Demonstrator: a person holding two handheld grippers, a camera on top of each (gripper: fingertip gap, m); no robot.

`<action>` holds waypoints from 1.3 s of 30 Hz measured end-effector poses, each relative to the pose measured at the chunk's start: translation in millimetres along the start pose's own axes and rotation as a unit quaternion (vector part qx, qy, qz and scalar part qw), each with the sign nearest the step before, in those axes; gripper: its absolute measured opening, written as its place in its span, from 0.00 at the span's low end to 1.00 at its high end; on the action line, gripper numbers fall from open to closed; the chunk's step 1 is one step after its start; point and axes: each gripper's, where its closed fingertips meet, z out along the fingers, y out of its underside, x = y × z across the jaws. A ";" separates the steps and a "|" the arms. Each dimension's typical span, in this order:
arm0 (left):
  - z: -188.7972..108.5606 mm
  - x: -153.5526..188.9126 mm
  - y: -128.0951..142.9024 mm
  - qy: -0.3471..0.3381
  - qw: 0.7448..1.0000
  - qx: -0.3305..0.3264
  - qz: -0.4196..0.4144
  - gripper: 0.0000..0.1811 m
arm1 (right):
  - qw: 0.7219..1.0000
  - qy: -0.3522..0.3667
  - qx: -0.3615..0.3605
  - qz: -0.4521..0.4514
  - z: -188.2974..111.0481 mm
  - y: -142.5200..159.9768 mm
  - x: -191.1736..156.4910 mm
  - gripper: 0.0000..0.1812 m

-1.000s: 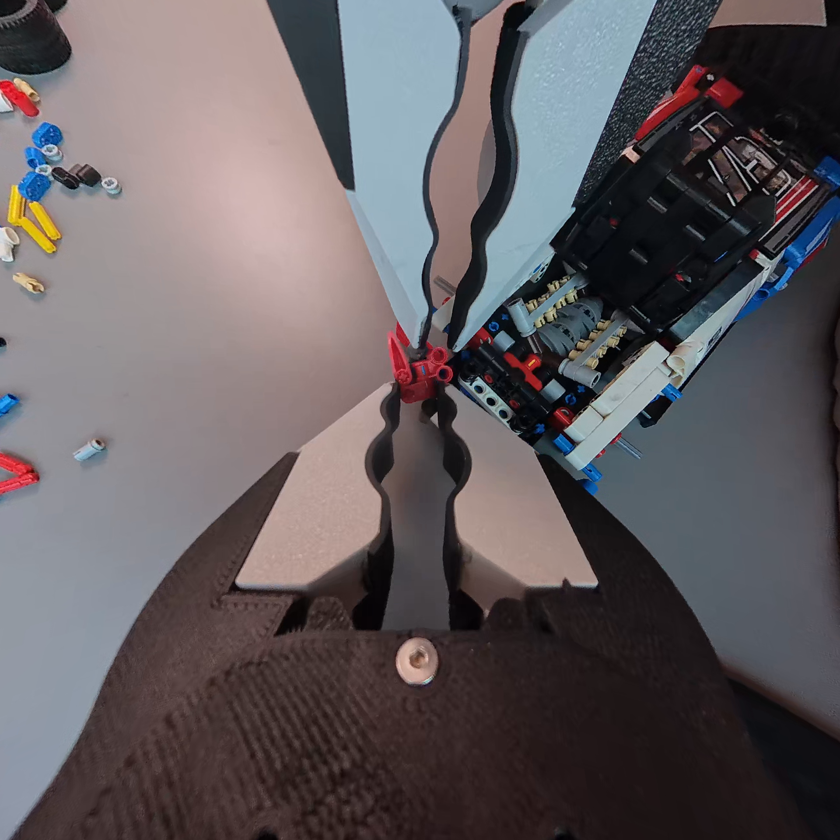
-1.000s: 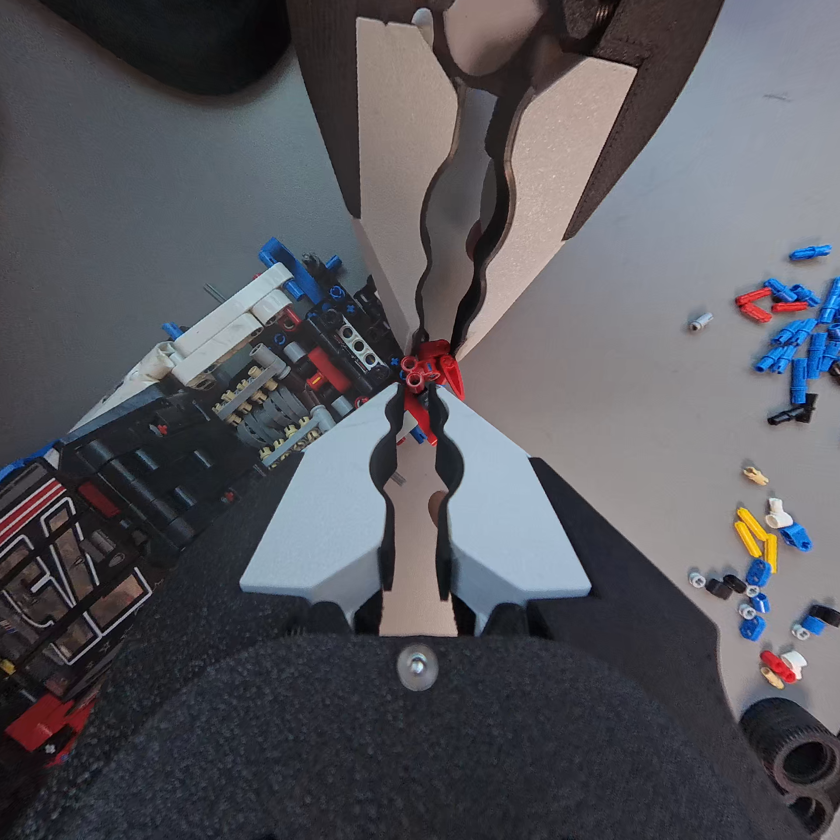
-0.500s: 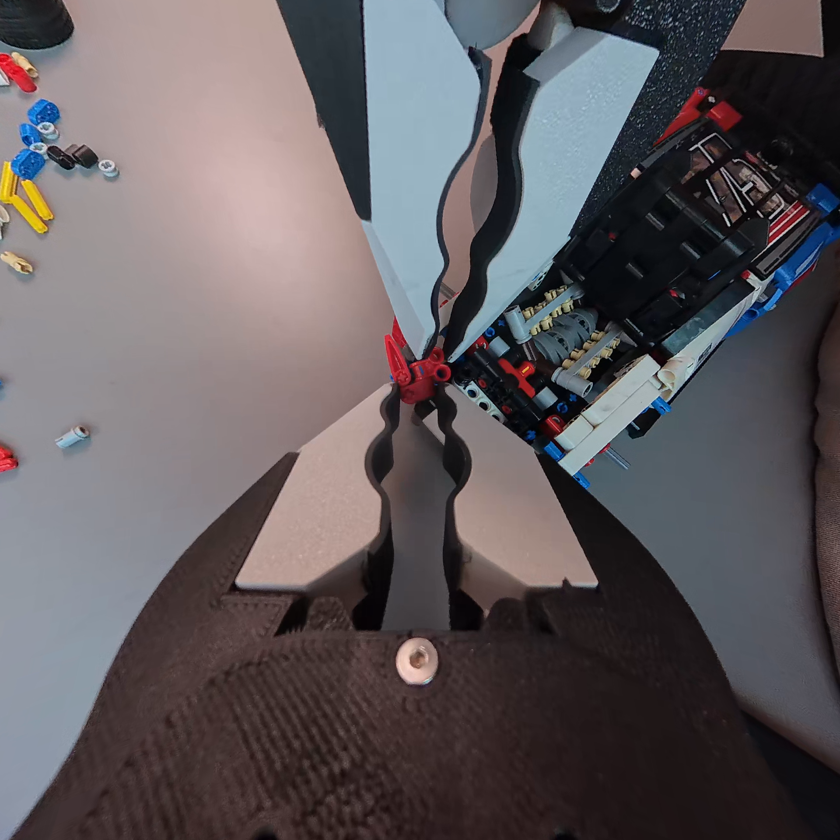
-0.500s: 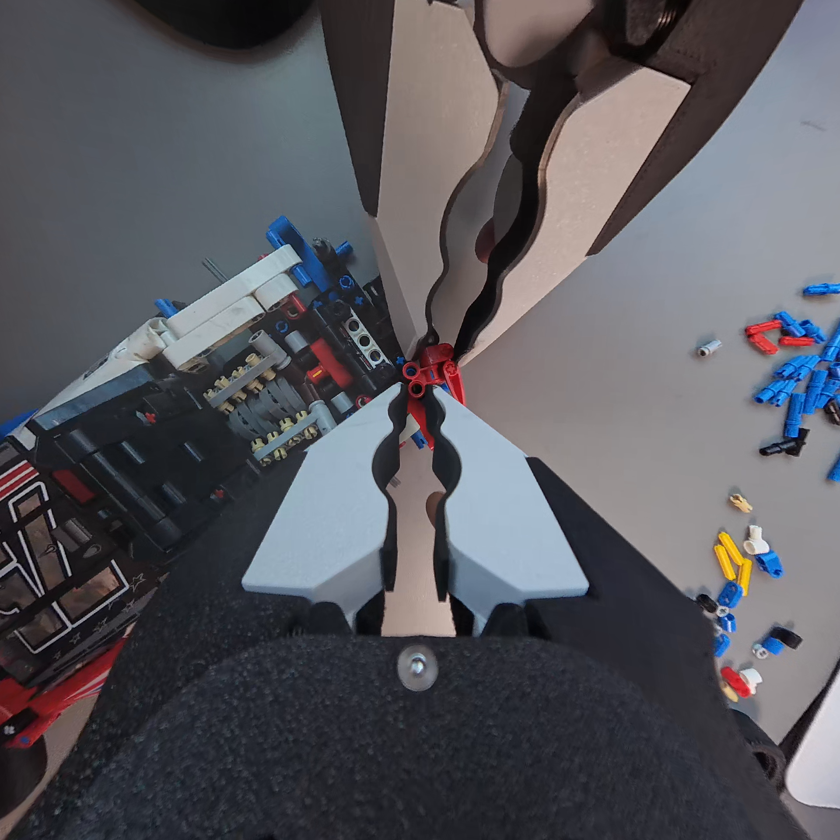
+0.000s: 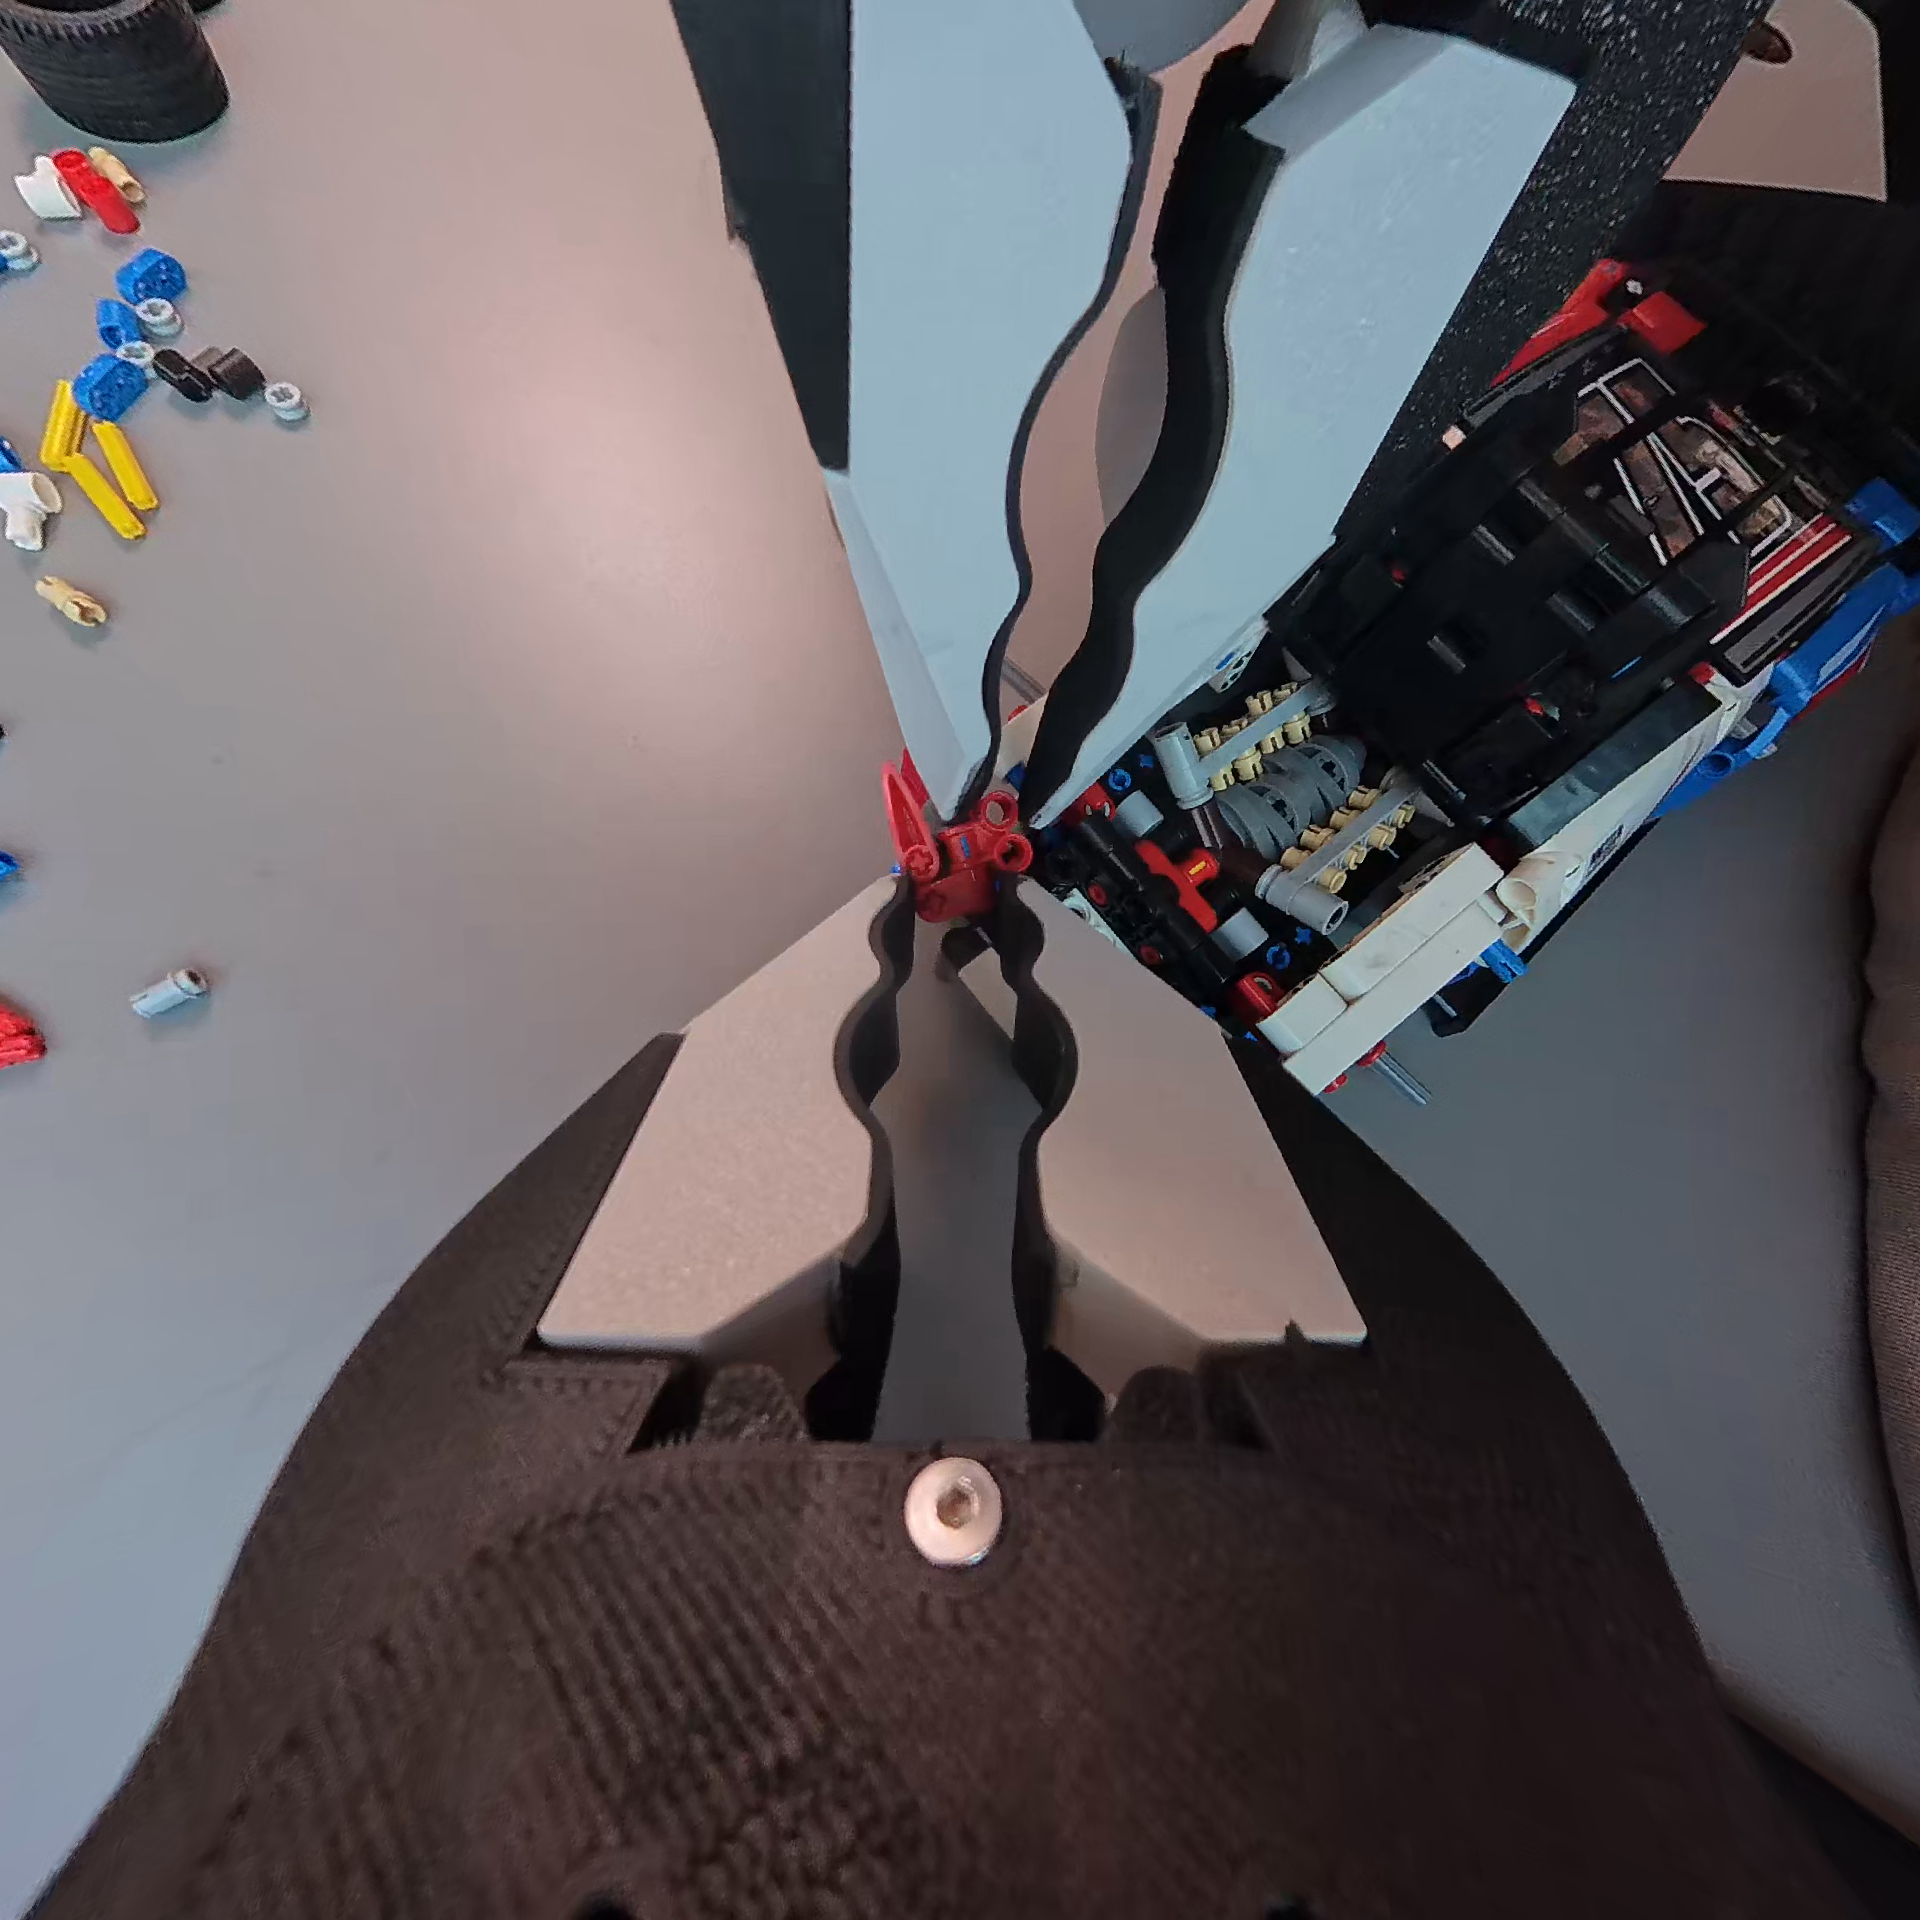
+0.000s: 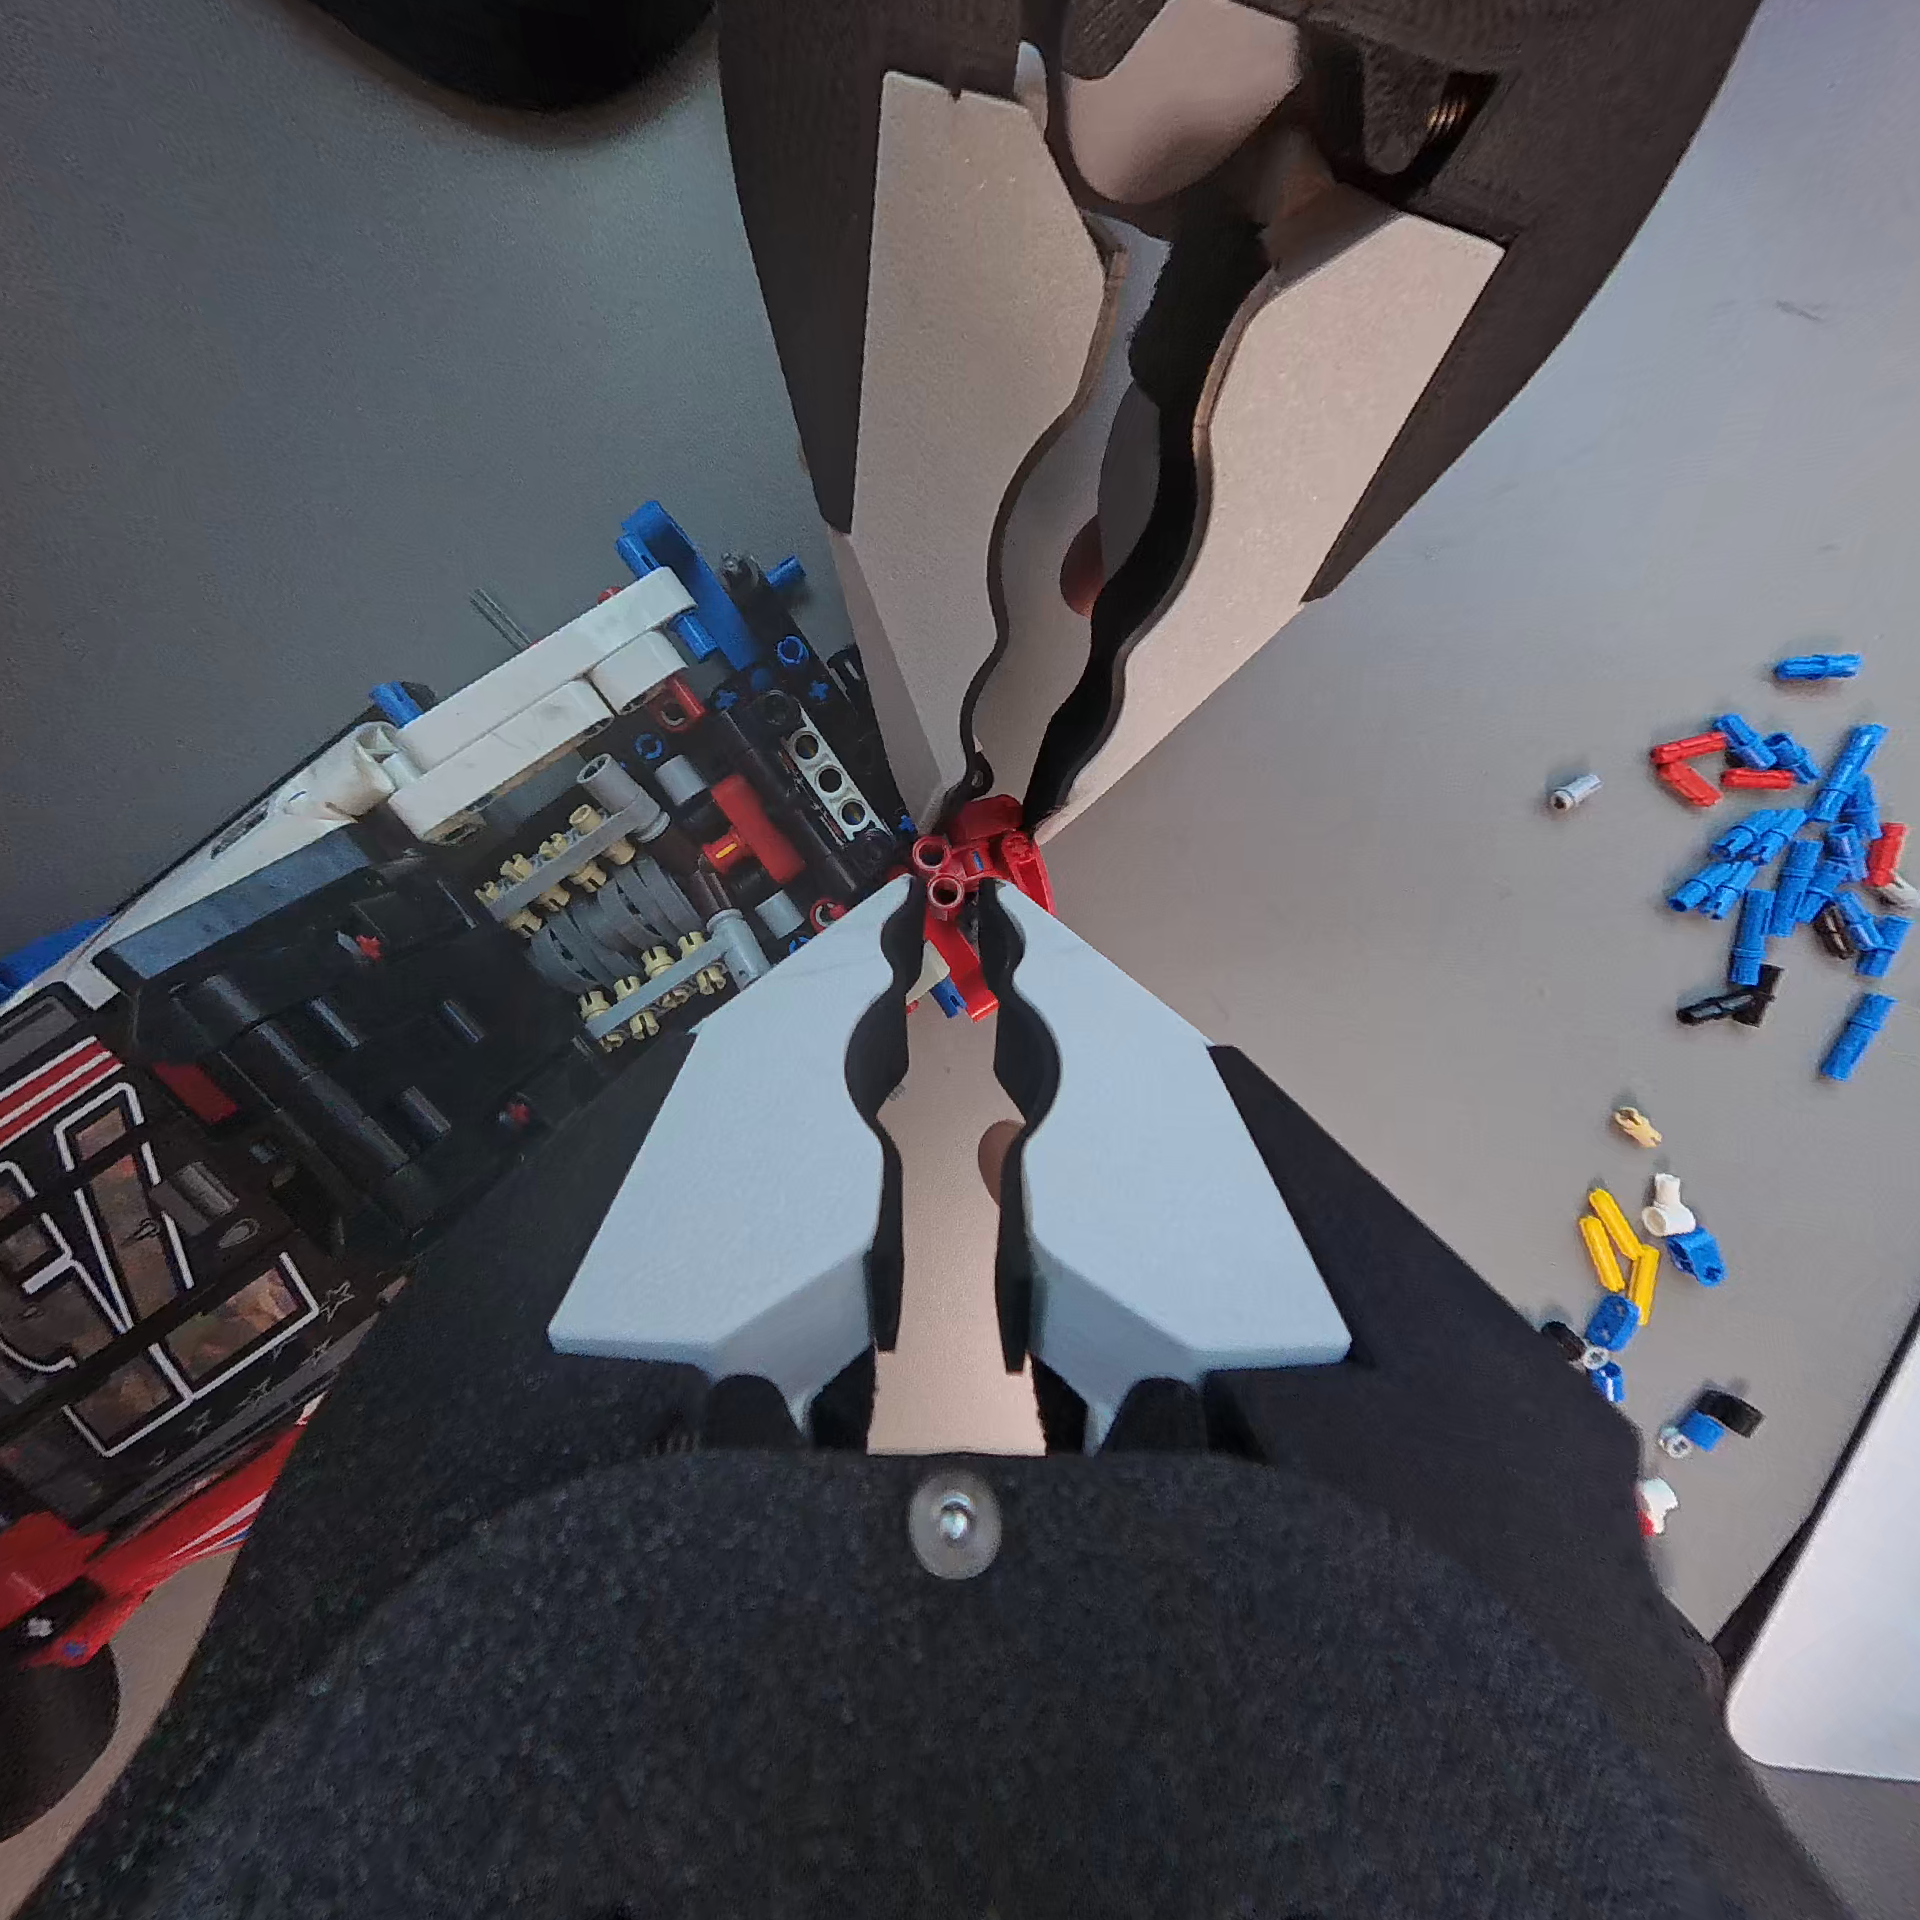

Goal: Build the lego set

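Both grippers, left (image 5: 951,914) and right (image 6: 951,899), pinching red sub-assembly (image 5: 961,857) between fingers. Press coaxially; avoid twisting near car model (image 5: 1455,779).

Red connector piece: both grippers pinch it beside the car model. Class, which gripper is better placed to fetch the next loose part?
Probably left. The red connector piece sits in both grippers; the loose parts lie on the left gripper side.

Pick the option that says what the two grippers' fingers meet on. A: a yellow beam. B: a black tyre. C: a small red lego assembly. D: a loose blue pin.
C: both the left gripper and the right gripper pinch the small red lego assembly from opposite sides, beside the lego car.
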 end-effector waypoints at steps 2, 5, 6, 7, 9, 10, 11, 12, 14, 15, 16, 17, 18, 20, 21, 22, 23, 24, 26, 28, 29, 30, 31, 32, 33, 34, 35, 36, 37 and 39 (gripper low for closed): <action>0.6 -0.4 0.9 -0.002 1.000 -0.005 0.002 0.07 | 1.000 -0.001 0.004 0.000 0.8 -1.0 -1.2 0.02; 0.9 0.0 1.1 -0.003 1.000 -0.006 0.003 0.07 | 1.000 0.001 -0.003 -0.002 4.9 0.6 -1.4 0.01; 0.9 -0.2 1.2 -0.004 1.000 -0.006 0.002 0.07 | 1.000 0.002 -0.006 -0.005 5.8 1.3 -1.3 0.01; 0.9 0.0 1.3 -0.004 1.000 -0.006 0.001 0.07 | 1.000 0.002 -0.006 -0.008 5.6 0.8 -1.5 0.01; 1.0 -0.1 2.0 -0.005 1.000 -0.007 0.001 0.07 | 1.000 0.002 -0.007 -0.008 5.8 0.2 -1.3 0.01; 1.2 -0.1 2.3 -0.005 1.000 -0.008 0.001 0.07 | 1.000 0.002 -0.007 -0.010 5.8 0.1 -1.3 0.01; 1.2 -0.2 2.2 -0.005 1.000 -0.007 0.000 0.07 | 1.000 0.001 -0.007 -0.011 5.9 0.2 -1.2 0.01; 1.2 -0.2 2.2 -0.004 1.000 -0.006 -0.001 0.07 | 1.000 0.001 -0.007 -0.010 6.0 0.3 -1.2 0.01; 1.3 -0.1 2.1 -0.003 1.000 -0.004 -0.002 0.07 | 1.000 0.000 -0.005 -0.009 6.0 0.6 -1.2 0.01; 1.3 -0.1 2.0 -0.002 1.000 -0.004 -0.003 0.07 | 1.000 0.000 -0.005 -0.008 6.1 0.7 -1.2 0.01; 1.4 -0.1 1.9 -0.002 1.000 -0.003 -0.003 0.07 | 1.000 0.000 -0.004 -0.007 6.1 0.7 -1.2 0.01; 1.5 -0.1 1.9 -0.002 1.000 -0.002 -0.003 0.07 | 1.000 0.001 -0.005 -0.007 6.0 0.9 -1.2 0.01; 1.6 -0.1 1.8 -0.002 1.000 -0.002 -0.003 0.07 | 1.000 0.001 -0.006 -0.007 6.1 1.0 -1.4 0.01; 2.1 0.0 2.5 -0.001 1.000 -0.001 -0.004 0.07 | 1.000 0.001 -0.004 -0.007 6.2 0.5 -1.4 0.01; 2.5 0.0 3.3 -0.001 1.000 -0.002 -0.003 0.07 | 1.000 0.001 -0.003 -0.006 6.3 -0.1 -1.4 0.01; 3.1 0.3 4.4 -0.001 1.000 -0.004 -0.001 0.07 | 1.000 0.001 -0.001 -0.006 6.4 -1.1 -1.6 0.01; 3.7 0.7 5.2 -0.002 1.000 -0.006 0.001 0.07 | 1.000 0.001 0.000 -0.006 6.6 -2.0 -2.3 0.01; 3.9 1.5 5.4 -0.001 1.000 -0.006 0.003 0.07 | 1.000 0.000 -0.002 -0.009 6.6 -2.0 -3.1 0.01; 2.6 1.9 3.5 -0.005 1.000 0.001 0.008 0.07 | 1.000 0.005 -0.011 -0.012 6.2 -0.1 -3.5 0.01; 1.9 2.3 2.4 -0.005 1.000 0.004 0.007 0.07 | 1.000 0.011 -0.007 -0.011 5.9 0.4 -3.7 0.01; 2.0 2.3 2.2 -0.005 1.000 0.004 0.008 0.07 | 1.000 0.012 -0.003 -0.008 5.9 0.7 -3.8 0.01; 2.0 2.4 1.7 -0.005 1.000 0.005 0.009 0.07 | 1.000 0.012 -0.001 -0.007 5.7 1.3 -4.2 0.01; 2.3 2.7 1.4 -0.005 1.000 0.005 0.010 0.07 | 1.000 0.013 0.000 -0.006 5.6 1.7 -4.4 0.01; 2.5 2.8 1.6 -0.005 1.000 0.003 0.012 0.07 | 1.000 0.012 0.002 -0.005 5.5 1.5 -4.6 0.01; 2.6 3.0 2.0 -0.004 1.000 0.001 0.013 0.07 | 1.000 0.012 0.004 -0.004 5.6 0.9 -4.8 0.01; 2.7 3.3 2.6 -0.003 1.000 -0.001 0.014 0.07 | 1.000 0.012 0.006 -0.003 5.6 0.4 -5.0 0.01; 2.9 3.6 3.0 -0.002 1.000 0.000 0.014 0.07 | 1.000 0.011 0.008 -0.003 5.7 0.3 -5.4 0.01; 3.2 4.0 3.3 -0.001 1.000 0.000 0.015 0.07 | 1.000 0.010 0.009 -0.002 5.8 0.0 -5.8 0.01; 3.6 4.5 4.1 -0.001 1.000 0.000 0.016 0.07 | 1.000 0.010 0.012 0.000 5.9 -0.6 -6.2 0.01; 4.3 5.5 4.9 0.000 1.000 -0.001 0.018 0.07 | 1.000 0.010 0.015 0.002 6.0 -1.2 -7.1 0.01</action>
